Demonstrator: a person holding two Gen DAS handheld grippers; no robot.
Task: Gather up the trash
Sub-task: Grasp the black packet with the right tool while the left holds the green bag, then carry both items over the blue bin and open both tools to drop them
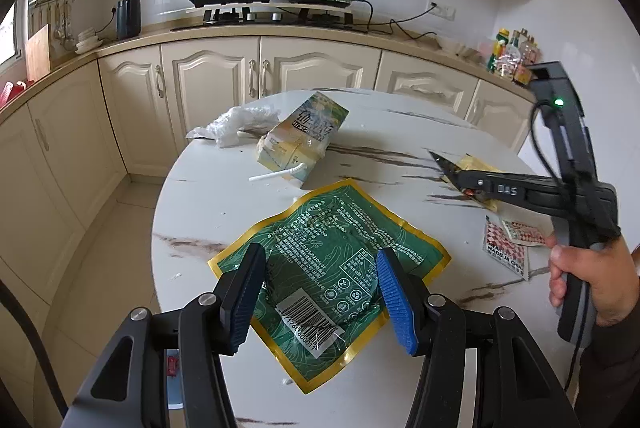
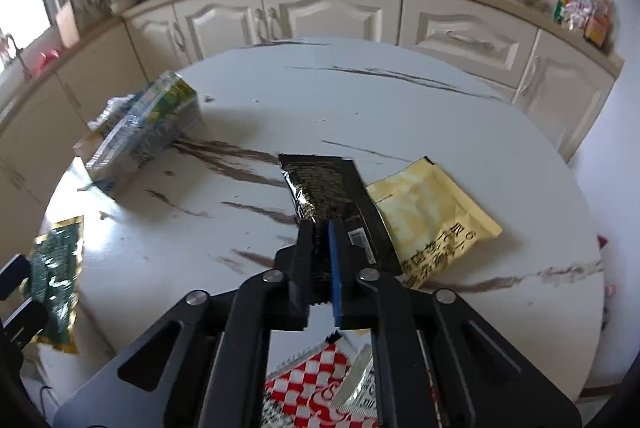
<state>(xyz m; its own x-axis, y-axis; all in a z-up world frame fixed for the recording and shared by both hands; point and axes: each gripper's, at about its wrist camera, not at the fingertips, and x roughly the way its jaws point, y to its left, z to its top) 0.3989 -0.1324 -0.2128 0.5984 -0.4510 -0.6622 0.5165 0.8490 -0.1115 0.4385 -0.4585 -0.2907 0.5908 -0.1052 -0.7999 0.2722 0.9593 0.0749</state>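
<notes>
A green packet with a gold border [image 1: 320, 240] is crumpled between the blue pads of my left gripper [image 1: 322, 294], which is shut on its barcode end. In the right wrist view the same green packet [image 2: 56, 268] hangs past the table's left edge. My right gripper [image 2: 322, 252] is shut on the near end of a black and gold wrapper [image 2: 320, 188] that lies on the white marble table [image 2: 360, 100]. In the left wrist view the right gripper [image 1: 452, 172] reaches in from the right, held by a hand [image 1: 580, 280].
A yellow packet [image 2: 428, 212] lies beside the black wrapper. A red-checked sachet [image 2: 308, 388] sits under the right gripper. A crushed drink carton [image 1: 300, 136], a white straw [image 1: 276, 174] and a clear plastic bag [image 1: 236, 124] lie further back. Cream cabinets stand behind the table.
</notes>
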